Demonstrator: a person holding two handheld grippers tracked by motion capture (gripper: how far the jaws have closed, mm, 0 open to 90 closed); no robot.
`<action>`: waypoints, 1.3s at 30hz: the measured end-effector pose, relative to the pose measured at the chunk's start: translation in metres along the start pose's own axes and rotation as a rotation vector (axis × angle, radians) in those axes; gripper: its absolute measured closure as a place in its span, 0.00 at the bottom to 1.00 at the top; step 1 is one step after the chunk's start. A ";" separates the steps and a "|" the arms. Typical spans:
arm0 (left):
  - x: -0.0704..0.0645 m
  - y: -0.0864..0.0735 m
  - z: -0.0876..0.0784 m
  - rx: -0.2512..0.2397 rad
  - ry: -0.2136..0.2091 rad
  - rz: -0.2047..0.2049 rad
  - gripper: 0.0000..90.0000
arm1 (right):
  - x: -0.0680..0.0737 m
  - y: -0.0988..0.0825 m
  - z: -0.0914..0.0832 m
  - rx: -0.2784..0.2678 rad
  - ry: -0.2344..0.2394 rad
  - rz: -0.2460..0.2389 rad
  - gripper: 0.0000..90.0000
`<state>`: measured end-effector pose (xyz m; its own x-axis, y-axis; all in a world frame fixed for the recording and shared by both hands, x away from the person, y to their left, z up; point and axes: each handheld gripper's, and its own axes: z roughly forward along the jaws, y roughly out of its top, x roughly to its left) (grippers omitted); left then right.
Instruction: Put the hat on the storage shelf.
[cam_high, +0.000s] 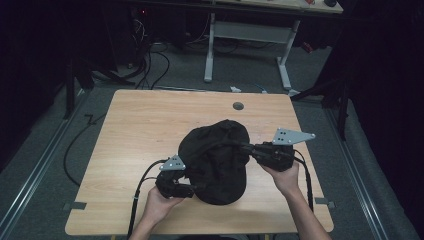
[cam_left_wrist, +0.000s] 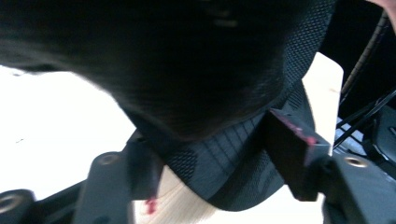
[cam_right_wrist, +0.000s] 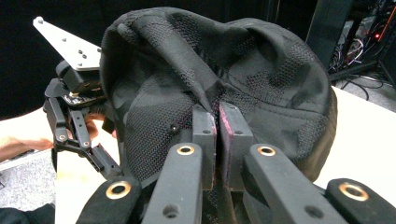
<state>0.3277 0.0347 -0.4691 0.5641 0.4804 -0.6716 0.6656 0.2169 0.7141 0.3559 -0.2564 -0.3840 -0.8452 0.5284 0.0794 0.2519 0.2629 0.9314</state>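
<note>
A black mesh cap lies bunched on the wooden table, a little right of its middle. My right gripper comes in from the cap's right and is shut on a pinched fold of its fabric; in the right gripper view the jaws meet on that fold. My left gripper is at the cap's near left edge. In the left gripper view its jaws stand apart, with the cap's curved rim hanging between them, close to both pads.
A round cable hole sits near the table's far edge. Behind the table a white desk frame stands on the grey floor among loose cables. Bare wood lies left of and beyond the cap.
</note>
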 end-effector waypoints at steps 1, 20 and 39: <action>0.000 0.000 -0.001 0.002 -0.002 -0.002 0.51 | 0.000 0.000 0.000 0.001 -0.003 0.000 0.96; -0.010 0.001 -0.015 0.024 -0.099 -0.023 0.83 | 0.000 0.000 0.000 -0.005 -0.058 -0.011 0.93; -0.028 -0.008 -0.022 0.001 -0.110 0.112 0.96 | 0.003 -0.001 0.002 -0.001 -0.154 -0.042 0.71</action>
<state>0.2962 0.0381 -0.4519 0.6848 0.4052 -0.6057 0.5963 0.1662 0.7854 0.3538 -0.2529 -0.3858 -0.7728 0.6345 -0.0153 0.2169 0.2865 0.9332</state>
